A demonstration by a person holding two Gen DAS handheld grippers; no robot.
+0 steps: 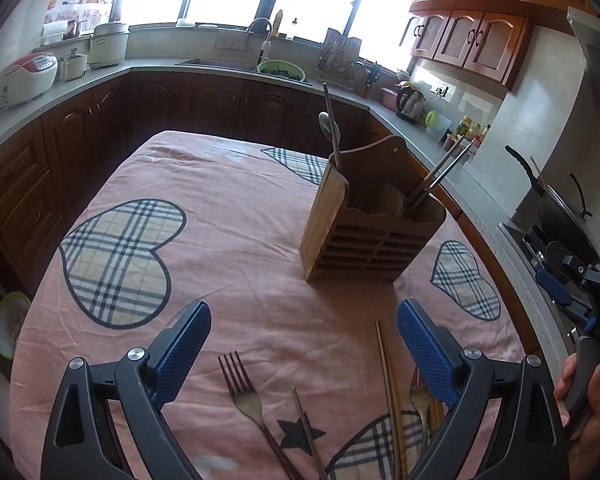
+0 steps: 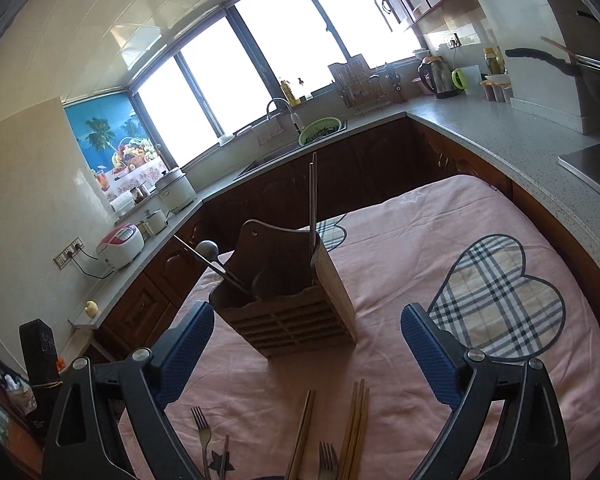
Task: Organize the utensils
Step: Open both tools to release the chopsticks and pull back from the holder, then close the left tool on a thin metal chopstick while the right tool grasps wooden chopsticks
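Setting: a kitchen; a table covered by a pink cloth [image 1: 228, 216] printed with plaid hearts, with wooden cabinets and a grey counter around it.
Utensil holder: a wooden holder [image 1: 374, 220] with a slatted front stands upright on the table, towards its far right part in the left wrist view.
Already in the holder: a spoon [image 1: 327, 124] and a dark chopstick lean out of one end compartment; a pair of chopsticks [image 1: 440, 176] leans out of the opposite end.
Loose utensils: along the near edge of the table lie a fork [image 1: 242, 384], a second fork [image 1: 419, 396], a long wooden chopstick [image 1: 390, 384], and more wooden chopsticks [image 2: 356, 424].
Left gripper [image 1: 304, 344]: jaws spread wide, nothing between the blue pads, hovering over the loose utensils.
Right gripper [image 2: 308, 348]: jaws spread wide and empty, pointing at the holder, above the chopsticks.
Person: a hand [image 1: 588, 396] grasps the right gripper's handle, at the right edge of the left wrist view.
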